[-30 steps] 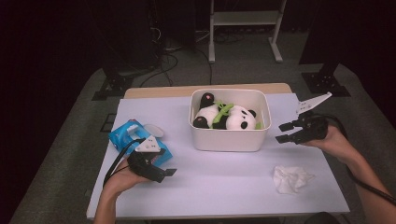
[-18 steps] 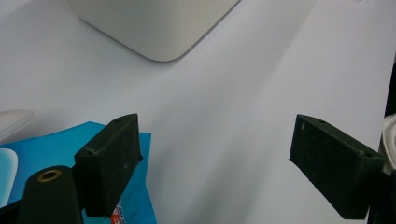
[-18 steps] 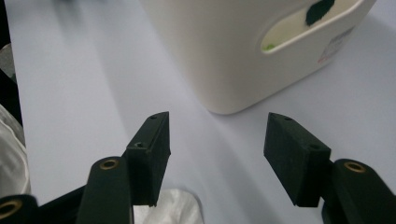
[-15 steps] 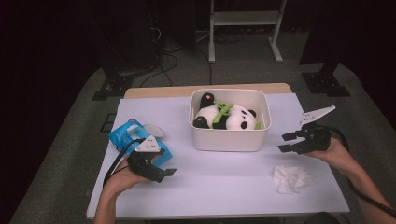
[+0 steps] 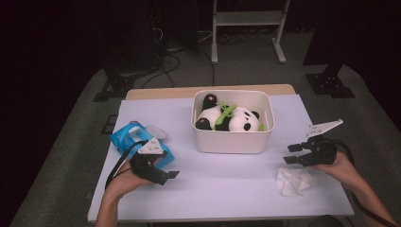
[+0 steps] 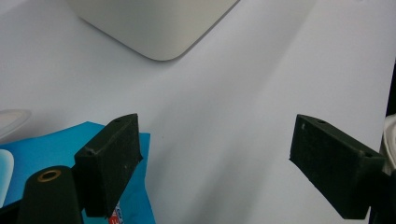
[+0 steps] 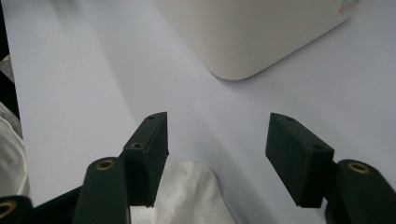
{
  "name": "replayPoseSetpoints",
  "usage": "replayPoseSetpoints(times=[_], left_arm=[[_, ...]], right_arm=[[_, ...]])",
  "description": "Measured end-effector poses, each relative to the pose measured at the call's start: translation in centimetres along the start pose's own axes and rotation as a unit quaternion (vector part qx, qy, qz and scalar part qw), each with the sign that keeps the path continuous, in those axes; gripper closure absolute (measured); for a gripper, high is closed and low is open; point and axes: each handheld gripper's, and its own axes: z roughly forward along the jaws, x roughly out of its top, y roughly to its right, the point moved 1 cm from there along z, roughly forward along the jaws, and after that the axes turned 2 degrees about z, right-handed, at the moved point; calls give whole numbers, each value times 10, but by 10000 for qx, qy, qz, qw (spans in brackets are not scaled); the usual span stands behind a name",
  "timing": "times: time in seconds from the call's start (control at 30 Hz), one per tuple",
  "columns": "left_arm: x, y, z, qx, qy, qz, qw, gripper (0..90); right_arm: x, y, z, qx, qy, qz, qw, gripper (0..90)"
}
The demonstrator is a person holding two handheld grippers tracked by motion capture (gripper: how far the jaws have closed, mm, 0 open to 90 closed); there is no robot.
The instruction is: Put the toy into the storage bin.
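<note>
A white bin [image 5: 231, 142] stands mid-table with a panda plush [image 5: 231, 118] lying in it. My left gripper [image 5: 168, 174] rests at the front left, jaws open and empty [image 6: 215, 135], beside a blue tissue pack [image 5: 130, 137] whose corner [image 6: 56, 149] lies under one jaw. At the front right my right gripper [image 5: 292, 154] hovers open just above a crumpled white tissue [image 5: 293, 182]. In the right gripper view the open jaws [image 7: 217, 126] hold nothing, and the tissue [image 7: 187, 196] lies below them. The bin's corner [image 7: 252, 32] is farther ahead.
The table [image 5: 227, 189] carries a pale cover, with a wooden strip along its far edge. A small white piece [image 5: 155, 131] lies by the blue pack. Beyond the table are a dark floor, cables and a white stand [image 5: 246, 19].
My right gripper has come down and toward the front edge, from beside the bin to just over the crumpled tissue. The left gripper has stayed put.
</note>
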Motion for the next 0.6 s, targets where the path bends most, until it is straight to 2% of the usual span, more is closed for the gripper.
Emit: replayPoseSetpoints(times=[0.6], left_arm=[[1, 0, 3, 25, -30, -5, 10000, 151]], right_arm=[[-26, -14, -3, -74, 391, 199, 9990, 337]])
